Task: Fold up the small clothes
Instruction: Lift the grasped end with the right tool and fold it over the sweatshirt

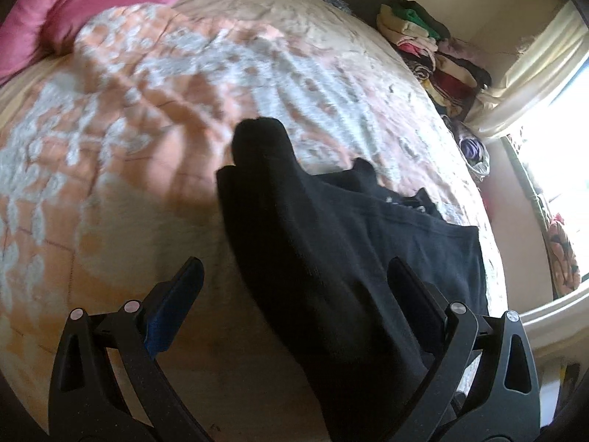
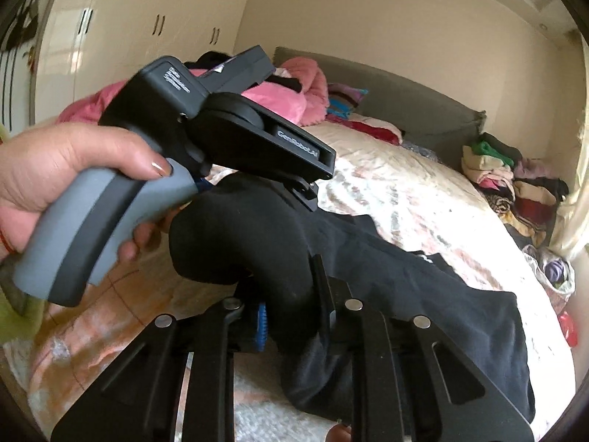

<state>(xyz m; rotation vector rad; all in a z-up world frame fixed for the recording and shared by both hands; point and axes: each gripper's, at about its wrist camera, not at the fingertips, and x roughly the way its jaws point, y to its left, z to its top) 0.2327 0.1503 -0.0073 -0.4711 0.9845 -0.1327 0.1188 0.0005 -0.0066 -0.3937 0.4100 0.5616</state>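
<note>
Right wrist view: right tongs [image 2: 291,309] pinching the black garment [image 2: 386,276], which trails away across the bed [image 2: 423,199]. Left tongs [image 1: 294,287] spread wide, fabric draped between them, so left's nearest the loose part.
</note>
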